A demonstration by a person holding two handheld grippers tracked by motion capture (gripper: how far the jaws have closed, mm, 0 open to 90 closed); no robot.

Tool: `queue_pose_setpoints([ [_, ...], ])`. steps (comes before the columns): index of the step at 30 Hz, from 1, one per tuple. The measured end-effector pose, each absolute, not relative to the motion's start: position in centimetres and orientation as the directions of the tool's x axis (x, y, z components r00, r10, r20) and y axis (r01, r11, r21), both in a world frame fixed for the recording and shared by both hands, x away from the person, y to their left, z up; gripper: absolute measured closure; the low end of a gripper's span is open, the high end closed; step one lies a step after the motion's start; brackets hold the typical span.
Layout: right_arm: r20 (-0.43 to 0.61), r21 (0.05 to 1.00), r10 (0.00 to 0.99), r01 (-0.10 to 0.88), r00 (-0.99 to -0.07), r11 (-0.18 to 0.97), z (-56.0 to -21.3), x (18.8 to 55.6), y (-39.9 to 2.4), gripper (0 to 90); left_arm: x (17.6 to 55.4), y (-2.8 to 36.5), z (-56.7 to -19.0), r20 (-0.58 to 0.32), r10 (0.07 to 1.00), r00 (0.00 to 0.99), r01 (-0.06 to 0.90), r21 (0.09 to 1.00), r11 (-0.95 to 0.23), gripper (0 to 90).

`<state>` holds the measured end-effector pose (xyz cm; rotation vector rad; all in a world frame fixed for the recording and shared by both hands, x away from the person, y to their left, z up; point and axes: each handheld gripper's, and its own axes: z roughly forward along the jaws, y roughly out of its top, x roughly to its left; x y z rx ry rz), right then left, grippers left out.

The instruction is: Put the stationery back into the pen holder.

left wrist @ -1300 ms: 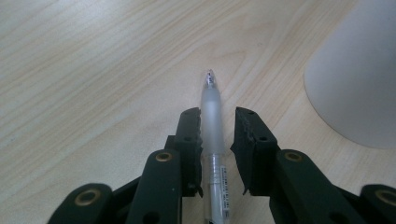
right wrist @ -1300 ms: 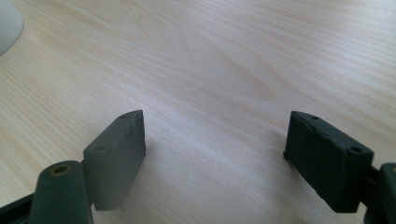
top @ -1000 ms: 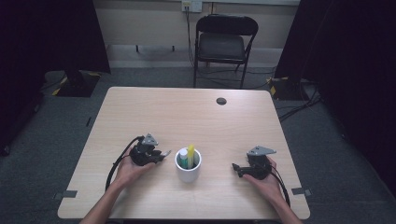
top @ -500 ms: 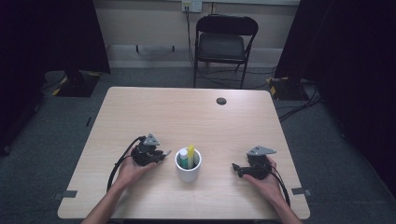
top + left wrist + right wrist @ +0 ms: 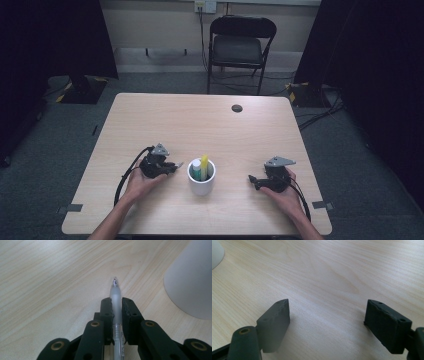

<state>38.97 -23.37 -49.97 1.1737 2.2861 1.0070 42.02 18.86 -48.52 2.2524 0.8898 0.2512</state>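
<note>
While both my hands rest low on the pale wooden table [image 5: 210,125], my left gripper [image 5: 116,305] has just been closing, and its two black jaws now clamp a frosted, translucent plastic pen [image 5: 115,293] between the pads. The pen runs lengthwise along the jaws — its tip juts out past them, just above the tabletop, and its clear barrel trails back between the gripper's arms. In the high view the tip points toward the white cylindrical cup [image 5: 201,178], which stands just beside my left gripper [image 5: 172,165], close but apart. A yellow marker [image 5: 204,165] and a green one [image 5: 197,171] stand upright in that cup. My right gripper [image 5: 327,315] sits on the cup's other side, well apart from it — jaws spread wide, nothing between them, bare wood under the gap. A small black round disc [image 5: 237,108] lies on the table's far side.
</note>
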Motion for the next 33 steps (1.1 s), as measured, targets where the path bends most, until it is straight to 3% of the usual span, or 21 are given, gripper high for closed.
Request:
queue_pose_setpoints([
  [18, -0.010, 0.741, 0.815, 0.543, -0.579, 0.395, -50.0, 39.0, -23.4, 19.8, 42.0, 20.9, -46.8, -0.206, 0.669, 0.714, 0.545, 0.764, -0.346, 80.0],
  [33, -0.010, 0.741, 0.815, 0.543, -0.579, 0.395, -50.0, 39.0, -23.4, 19.8, 41.6, 22.5, -44.9, -0.230, 0.652, 0.722, 0.504, 0.821, -0.268, 80.2],
])
